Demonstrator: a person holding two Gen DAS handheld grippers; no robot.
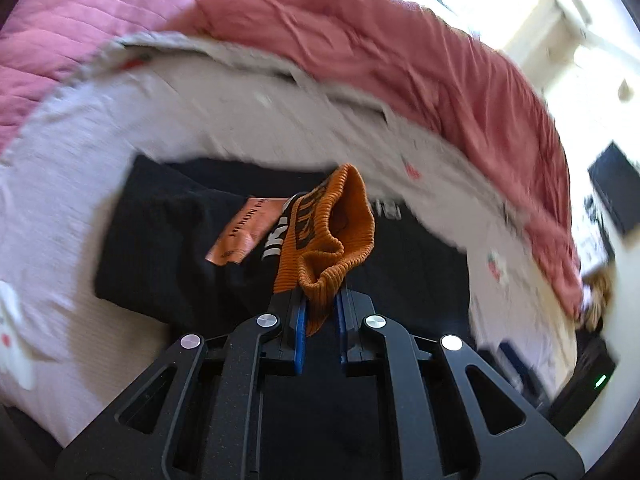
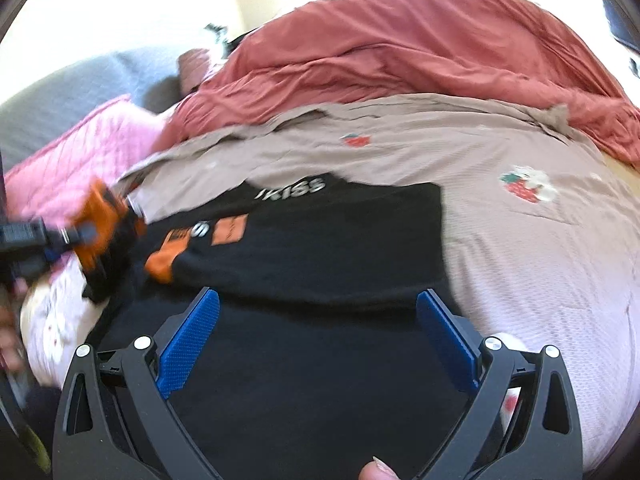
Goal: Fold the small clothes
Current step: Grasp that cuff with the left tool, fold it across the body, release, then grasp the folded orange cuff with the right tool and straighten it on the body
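An orange ribbed sock (image 1: 326,236) with black lettering hangs pinched in the left gripper (image 1: 320,312), held above a black T-shirt (image 2: 320,232) spread flat on the bed. The lettering on both is blurred and partly cut off. The right gripper (image 2: 318,336) stands wide, holding nothing, over the shirt's near edge. A strawberry-print sheet (image 2: 520,240), red duvet (image 2: 400,48) and pink quilt (image 1: 60,32) surround it; the room beyond is washed out.
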